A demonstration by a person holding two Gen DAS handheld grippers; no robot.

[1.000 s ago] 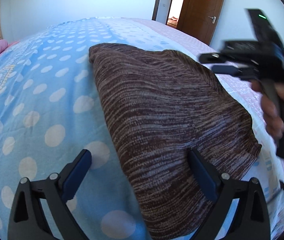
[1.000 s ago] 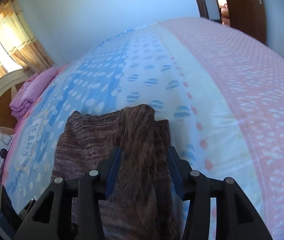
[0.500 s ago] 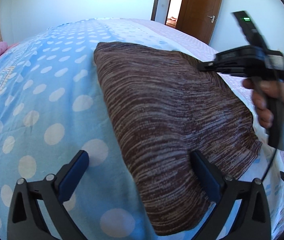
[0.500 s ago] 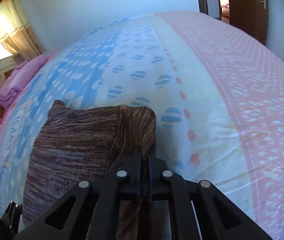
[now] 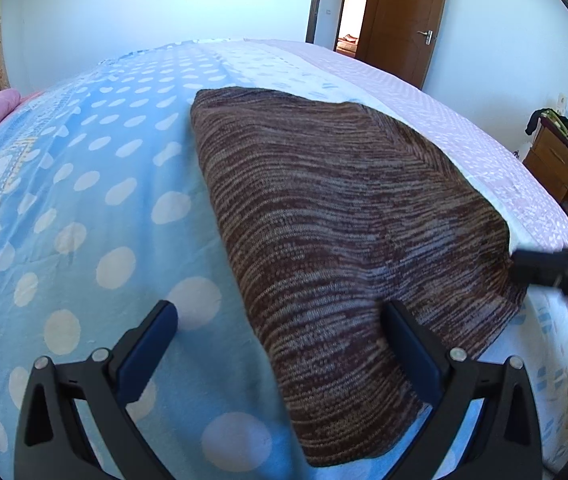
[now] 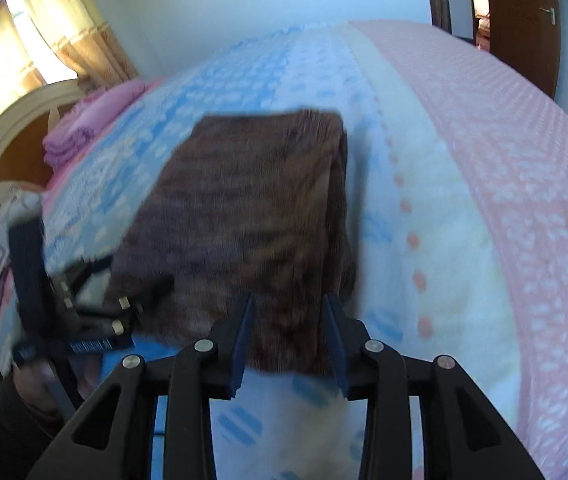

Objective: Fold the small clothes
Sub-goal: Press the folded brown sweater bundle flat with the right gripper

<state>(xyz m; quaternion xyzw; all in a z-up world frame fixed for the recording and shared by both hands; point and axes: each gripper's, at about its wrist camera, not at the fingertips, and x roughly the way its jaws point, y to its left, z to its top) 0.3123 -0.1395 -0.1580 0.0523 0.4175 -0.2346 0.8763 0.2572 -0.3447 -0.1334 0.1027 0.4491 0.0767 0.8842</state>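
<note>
One brown knit garment (image 5: 348,216) folded flat on the polka-dot bedspread (image 5: 83,200), spread across the blue and white bands. Left gripper (image 5: 279,332) wide open, holding nothing, one finger over the bedspread, the other over the knit's near edge. Right gripper (image 6: 288,334) partly open at the garment's near right edge, fabric between the pads; grip on it impossible to tell through blur.
</note>
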